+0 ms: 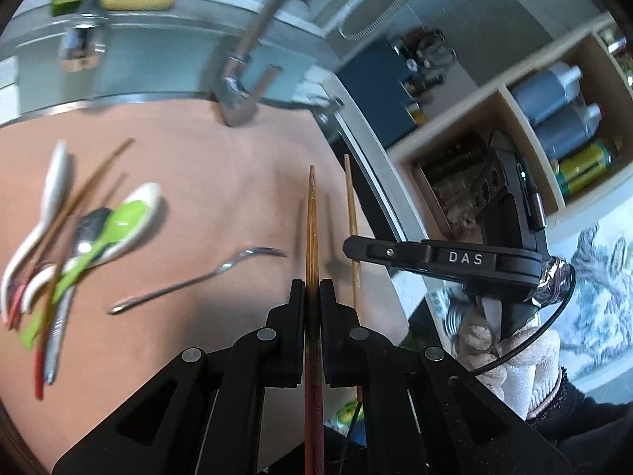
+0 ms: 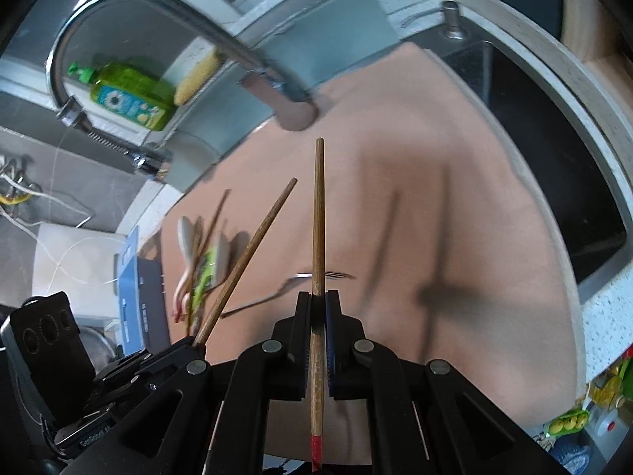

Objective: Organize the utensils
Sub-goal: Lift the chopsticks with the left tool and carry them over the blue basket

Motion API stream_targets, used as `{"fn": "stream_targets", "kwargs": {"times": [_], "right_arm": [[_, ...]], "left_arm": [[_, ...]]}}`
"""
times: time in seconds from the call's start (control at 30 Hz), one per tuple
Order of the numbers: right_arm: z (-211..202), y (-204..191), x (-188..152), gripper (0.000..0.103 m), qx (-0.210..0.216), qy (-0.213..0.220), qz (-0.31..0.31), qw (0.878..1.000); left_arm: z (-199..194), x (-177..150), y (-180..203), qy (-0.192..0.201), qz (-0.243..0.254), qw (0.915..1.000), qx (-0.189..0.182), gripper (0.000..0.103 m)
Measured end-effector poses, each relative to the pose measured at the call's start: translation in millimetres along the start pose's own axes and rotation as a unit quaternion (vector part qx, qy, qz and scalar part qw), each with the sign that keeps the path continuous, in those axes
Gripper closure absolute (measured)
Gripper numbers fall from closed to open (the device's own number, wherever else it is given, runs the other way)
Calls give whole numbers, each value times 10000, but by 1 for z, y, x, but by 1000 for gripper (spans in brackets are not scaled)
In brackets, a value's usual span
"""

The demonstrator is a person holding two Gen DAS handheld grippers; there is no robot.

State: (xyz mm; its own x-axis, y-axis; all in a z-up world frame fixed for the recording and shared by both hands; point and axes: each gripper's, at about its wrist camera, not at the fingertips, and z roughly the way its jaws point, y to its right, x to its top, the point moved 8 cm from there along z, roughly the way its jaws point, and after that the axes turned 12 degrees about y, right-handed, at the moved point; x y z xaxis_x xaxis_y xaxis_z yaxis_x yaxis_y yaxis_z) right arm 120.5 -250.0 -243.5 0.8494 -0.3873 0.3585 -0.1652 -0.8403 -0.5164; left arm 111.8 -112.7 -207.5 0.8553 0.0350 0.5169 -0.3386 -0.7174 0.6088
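Chopstick (image 1: 312, 229) clamped between the pads of the left gripper (image 1: 312, 297), tip pointing straight ahead, lifted above the bench (image 1: 221, 182). Second chopstick (image 2: 319, 213) pinched the same way in the right gripper (image 2: 319, 308), red end trailing back beneath the fingers. Right gripper just to the right of the left one, its stick nearly parallel. Fork (image 1: 198, 281) lying flat on the bench ahead and left of the left gripper. Further left, blurred heap of spoons (image 1: 79, 237) and more chopsticks. Faucet (image 2: 166, 12) arching beyond.
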Motion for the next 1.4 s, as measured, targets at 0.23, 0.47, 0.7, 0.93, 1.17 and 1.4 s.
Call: {"fn": "stream_targets", "kwargs": {"times": [0.23,0.47,0.7,0.93,1.17,1.4], "right_arm": [[17,-78,-6,97,524,-190,-580,9968],[46,-188,-32,97,1116,-503,-1208,9851],[87,-298,-71,97,1530,-809,-1755,9691],[138,-356,-100,97,1571,-1181,-1783,9641],[195,-384,-133,97,1290,-1513,-1955,9603],[242,-390,-154,97,928,-1754,-2011,9593]], "left_arm": [[-60,13,-43,673,-359,9959,489,97],[-152,23,-113,1394,-674,9792,1308,97],[-225,18,-191,1886,-1027,9513,2212,97],[-240,5,-244,1998,-1422,9326,2648,97],[-242,-9,-280,1910,-1639,9227,2919,97],[-241,-16,-308,1769,-1664,9144,3238,97]]}}
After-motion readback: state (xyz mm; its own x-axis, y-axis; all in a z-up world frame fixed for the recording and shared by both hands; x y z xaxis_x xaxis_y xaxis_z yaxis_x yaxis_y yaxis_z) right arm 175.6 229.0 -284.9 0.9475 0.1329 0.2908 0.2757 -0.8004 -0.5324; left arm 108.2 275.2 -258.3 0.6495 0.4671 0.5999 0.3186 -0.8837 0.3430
